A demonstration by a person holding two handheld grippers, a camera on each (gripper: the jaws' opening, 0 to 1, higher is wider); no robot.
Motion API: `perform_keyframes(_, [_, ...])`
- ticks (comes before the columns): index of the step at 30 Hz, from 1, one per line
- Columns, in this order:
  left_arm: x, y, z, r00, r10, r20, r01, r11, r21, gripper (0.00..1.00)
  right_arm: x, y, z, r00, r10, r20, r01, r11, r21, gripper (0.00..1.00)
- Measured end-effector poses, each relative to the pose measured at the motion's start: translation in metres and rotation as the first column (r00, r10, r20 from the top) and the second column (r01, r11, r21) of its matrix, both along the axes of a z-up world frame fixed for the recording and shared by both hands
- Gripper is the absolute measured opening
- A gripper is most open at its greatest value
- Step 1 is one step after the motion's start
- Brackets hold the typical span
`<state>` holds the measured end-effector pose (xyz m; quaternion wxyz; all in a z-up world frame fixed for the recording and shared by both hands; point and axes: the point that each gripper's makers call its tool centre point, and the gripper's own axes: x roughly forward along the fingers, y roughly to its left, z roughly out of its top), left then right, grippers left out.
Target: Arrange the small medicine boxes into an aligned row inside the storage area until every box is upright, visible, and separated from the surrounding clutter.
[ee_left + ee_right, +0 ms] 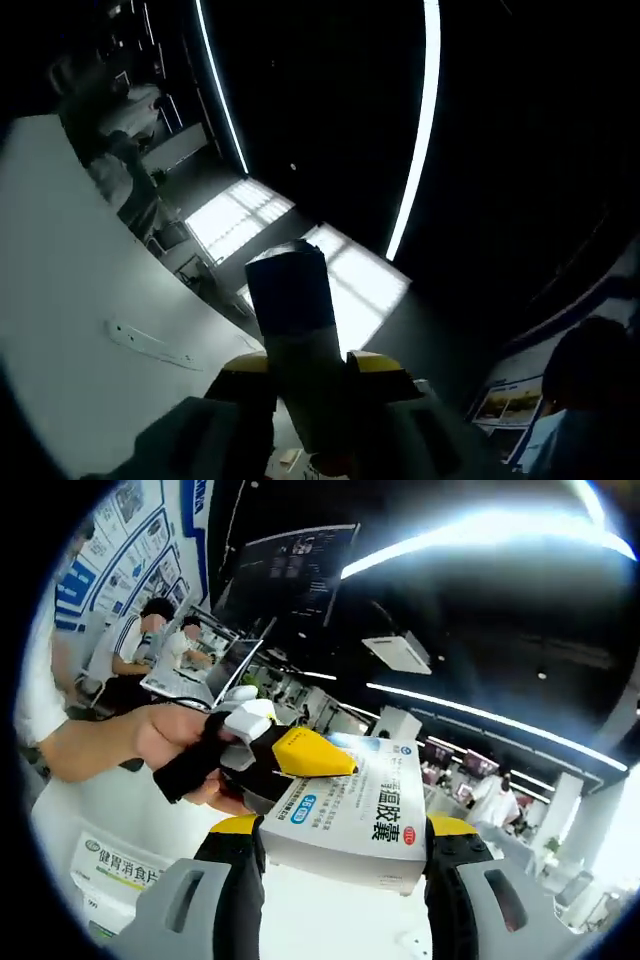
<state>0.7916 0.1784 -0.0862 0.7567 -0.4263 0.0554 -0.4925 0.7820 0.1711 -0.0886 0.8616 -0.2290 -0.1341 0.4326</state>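
your right gripper (345,865) is clamped on one white medicine box (355,815) with blue and red print, jaws pressing its two sides, box lying flat and raised well off the bench (330,920). my read: you hold it up like this to pass or re-grip it, because your left gripper (300,755) reaches in from the left in the right gripper view and its yellow tip touches the box's near edge, with your hand (165,735) around its handle. in the left gripper view, your left gripper (305,400) has a dark, shadowed box-like thing (295,340) standing between its jaws; looks gripped, but too dark to confirm what it is. count: one held box, one more white box (125,870) with green print lying flat below left. two people (150,640) sit at laptops far behind.
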Motion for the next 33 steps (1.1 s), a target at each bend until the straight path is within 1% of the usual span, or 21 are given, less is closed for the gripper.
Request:
perform_keyframes(2, [0.002,0.003,0.002,1.000,-0.003,-0.009,0.003,1.000,-0.022,0.23,0.001,0.003,0.000,1.000,0.003,-0.001,-0.003,1.000,-0.003,0.61])
perform_keyframes(4, [0.004,0.006,0.005,1.000,-0.007,-0.015,0.007,0.999,-0.046,0.22,0.005,0.002,-0.006,1.000,0.001,-0.005,-0.001,1.000,-0.019,0.61])
perform_keyframes(5, [0.006,0.009,0.006,1.000,0.017,-0.004,-0.018,0.999,-0.031,0.22,0.004,0.002,-0.009,1.000,0.014,-0.006,-0.014,0.999,-0.036,0.61])
perform_keyframes(8, [0.008,0.011,0.006,0.999,0.031,0.036,-0.032,0.999,0.014,0.22,0.003,0.002,-0.014,1.000,0.028,-0.007,-0.028,0.998,-0.063,0.57])
perform_keyframes(10, [0.011,0.016,0.009,0.999,0.040,0.032,-0.040,0.999,0.005,0.22,0.004,-0.001,-0.014,0.999,0.041,-0.008,-0.042,0.997,-0.064,0.54])
perform_keyframes(12, [0.013,0.022,0.013,0.998,0.048,0.030,-0.048,0.999,-0.019,0.22,-0.001,-0.003,-0.007,0.994,0.087,-0.068,-0.086,0.996,0.024,0.53])
perform_keyframes(13, [0.018,0.027,0.016,0.998,0.053,0.036,-0.052,0.998,-0.019,0.22,-0.004,-0.006,-0.003,0.989,0.110,-0.102,-0.102,0.992,0.073,0.52])
perform_keyframes(14, [0.018,0.028,0.017,0.998,0.054,0.038,-0.054,0.998,-0.018,0.22,-0.005,-0.008,-0.003,0.986,0.119,-0.120,-0.109,0.990,0.088,0.51])
perform_keyframes(15, [0.020,0.030,0.018,0.998,0.053,0.046,-0.053,0.999,-0.004,0.22,-0.005,-0.009,-0.001,0.985,0.120,-0.125,-0.108,0.989,0.100,0.49])
perform_keyframes(17, [0.018,0.030,0.019,0.996,0.055,0.076,-0.057,0.998,0.024,0.22,-0.005,-0.018,0.007,0.971,0.160,-0.178,-0.123,0.972,0.201,0.49])
perform_keyframes(18, [0.017,0.029,0.020,0.995,0.057,0.088,-0.060,0.998,0.033,0.22,-0.005,-0.019,0.008,0.969,0.163,-0.186,-0.122,0.969,0.216,0.49])
perform_keyframes(19, [0.014,0.028,0.022,0.993,0.058,0.103,-0.062,0.997,0.041,0.22,-0.004,-0.023,0.012,0.958,0.183,-0.223,-0.117,0.954,0.277,0.48])
perform_keyframes(21, [0.008,0.026,0.027,0.991,0.038,0.127,-0.043,0.998,0.044,0.22,-0.006,-0.026,0.016,0.921,0.254,-0.294,-0.131,0.915,0.382,0.49])
perform_keyframes(22, [0.006,0.025,0.029,0.990,0.026,0.136,-0.032,0.999,0.038,0.22,-0.006,-0.027,0.017,0.901,0.288,-0.325,-0.134,0.896,0.424,0.49])
perform_keyframes(23, [0.003,0.024,0.033,0.989,0.003,0.148,-0.009,0.999,0.038,0.22,-0.005,-0.028,0.018,0.866,0.334,-0.371,-0.133,0.870,0.474,0.50])
perform_keyframes(25, [-0.002,0.021,0.034,0.987,-0.011,0.162,0.003,0.999,0.046,0.22,-0.006,-0.028,0.019,0.842,0.371,-0.391,-0.137,0.849,0.510,0.50])
perform_keyframes(26, [-0.008,0.017,0.035,0.984,-0.019,0.179,0.009,0.998,0.054,0.22,-0.004,-0.028,0.016,0.840,0.370,-0.397,-0.138,0.853,0.504,0.50])
perform_keyframes(28, [-0.009,0.017,0.035,0.983,-0.020,0.181,0.010,0.998,0.055,0.22,-0.004,-0.028,0.015,0.839,0.371,-0.399,-0.138,0.853,0.503,0.50])
perform_keyframes(29, [-0.009,0.016,0.035,0.983,-0.021,0.181,0.011,0.998,0.056,0.22,-0.004,-0.028,0.015,0.838,0.371,-0.400,-0.138,0.853,0.503,0.48])
perform_keyframes(31, [-0.012,0.014,0.036,0.981,-0.031,0.191,0.021,0.998,0.053,0.22,-0.002,-0.025,0.008,0.821,0.369,-0.435,-0.122,0.859,0.497,0.42])
perform_keyframes(33, [-0.018,0.010,0.037,0.976,-0.043,0.213,0.030,0.998,0.063,0.22,-0.001,-0.024,0.005,0.816,0.371,-0.443,-0.119,0.858,0.499,0.36])
